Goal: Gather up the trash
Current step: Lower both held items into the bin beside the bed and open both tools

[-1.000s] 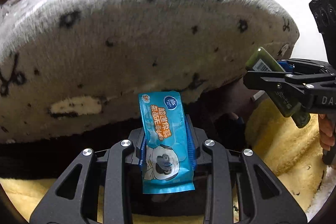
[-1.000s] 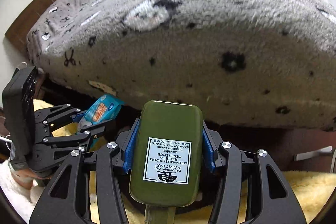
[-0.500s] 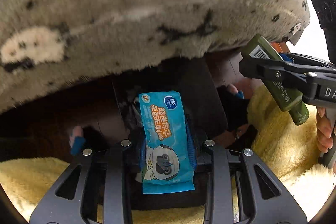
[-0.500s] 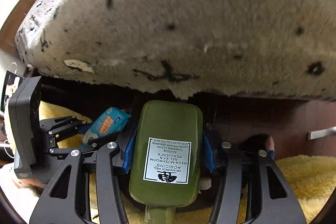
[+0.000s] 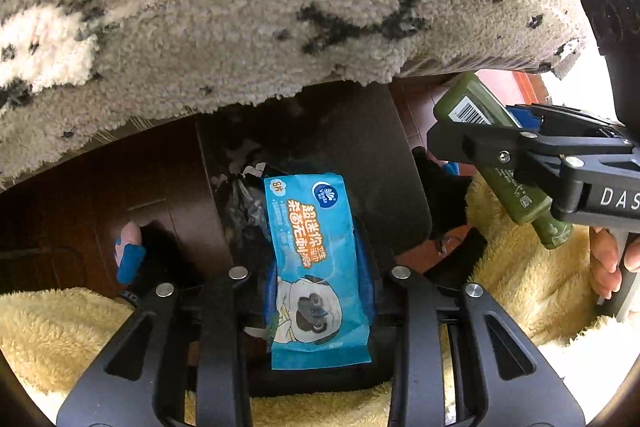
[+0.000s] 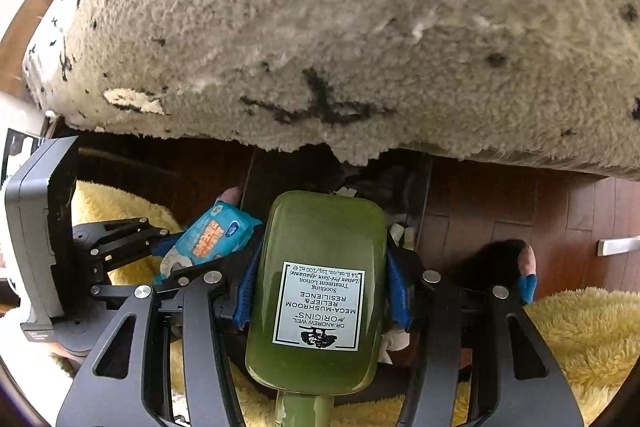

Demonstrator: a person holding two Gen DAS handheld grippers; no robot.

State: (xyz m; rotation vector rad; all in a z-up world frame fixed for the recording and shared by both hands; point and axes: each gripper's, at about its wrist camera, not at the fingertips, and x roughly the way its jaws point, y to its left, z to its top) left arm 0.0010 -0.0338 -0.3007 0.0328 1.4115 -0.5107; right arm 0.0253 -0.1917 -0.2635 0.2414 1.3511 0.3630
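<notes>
Both claws pinch trash: left claw (image 5: 320, 267) a blue wipes packet (image 5: 316, 263), right claw (image 6: 320, 291) a green lotion tube (image 6: 320, 291)

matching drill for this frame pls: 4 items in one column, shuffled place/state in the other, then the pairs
1. blue wipes packet
2. green lotion bottle
3. speckled grey rug
4. dark bin

A. hangs over the table edge, above the bin
B. clamped in the right gripper
C. on the floor under the table edge, beneath both grippers
D. clamped in the left gripper

Pairs: 1-D, 2-B, 3-A, 4-C
</notes>
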